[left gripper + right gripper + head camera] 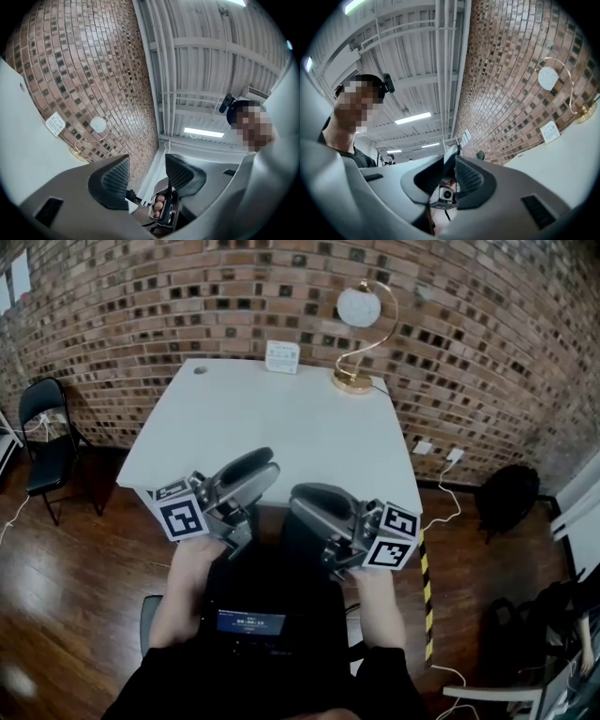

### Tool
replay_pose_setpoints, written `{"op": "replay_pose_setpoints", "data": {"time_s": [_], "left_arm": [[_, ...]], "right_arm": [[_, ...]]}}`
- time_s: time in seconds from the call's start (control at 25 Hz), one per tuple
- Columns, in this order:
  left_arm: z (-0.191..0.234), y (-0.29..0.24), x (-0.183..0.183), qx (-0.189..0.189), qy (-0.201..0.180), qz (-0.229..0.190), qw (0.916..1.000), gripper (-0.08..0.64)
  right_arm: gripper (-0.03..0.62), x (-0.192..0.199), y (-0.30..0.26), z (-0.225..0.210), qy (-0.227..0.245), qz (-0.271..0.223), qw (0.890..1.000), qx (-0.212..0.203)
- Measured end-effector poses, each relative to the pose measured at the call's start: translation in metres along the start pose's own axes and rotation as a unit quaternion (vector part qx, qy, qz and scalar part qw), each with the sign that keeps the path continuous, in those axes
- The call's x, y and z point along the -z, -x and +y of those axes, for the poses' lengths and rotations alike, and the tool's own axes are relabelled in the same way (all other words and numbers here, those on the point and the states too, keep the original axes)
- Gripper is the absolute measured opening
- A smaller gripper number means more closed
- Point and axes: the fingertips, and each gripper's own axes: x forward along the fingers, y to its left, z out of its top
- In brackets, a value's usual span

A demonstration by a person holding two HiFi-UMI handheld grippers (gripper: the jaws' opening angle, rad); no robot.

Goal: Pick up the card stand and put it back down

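Note:
The card stand (282, 356), a small white upright sign, stands at the far edge of the white table (262, 427); it also shows as the card stand (56, 123) and the card stand (550, 131). My left gripper (261, 468) hovers at the table's near edge, far from the stand, jaws apart and empty; the left gripper (147, 176) is tilted up toward the ceiling. My right gripper (307, 498) is beside it, off the table's front edge. The right gripper (449, 177) has only a narrow gap between its pads, with nothing in it.
A gold arc lamp (359, 334) with a white globe stands right of the stand. A black chair (47, 432) is at the table's left. A wall socket, cables and a dark bag (506, 495) lie to the right, against the brick wall.

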Motion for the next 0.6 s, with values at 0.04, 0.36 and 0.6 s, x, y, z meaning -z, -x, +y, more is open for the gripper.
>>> {"op": "replay_pose_setpoints", "data": {"time_s": [0.04, 0.36, 0.6], "left_arm": [[-0.003, 0.001, 0.001, -0.001, -0.003, 0.001, 1.0, 0.23], [-0.04, 0.01, 0.008, 0.013, -0.008, -0.004, 0.9999, 0.23], [-0.046, 0.013, 0.009, 0.013, -0.017, -0.007, 0.9998, 0.23]], "right_arm": [[0.091, 0.0, 0.0, 0.004, 0.0, -0.001, 1.0, 0.0], [0.087, 0.002, 0.0, 0.052, 0.041, -0.003, 0.999, -0.01], [0.07, 0.005, 0.0, 0.057, 0.06, -0.003, 0.998, -0.012]]}}
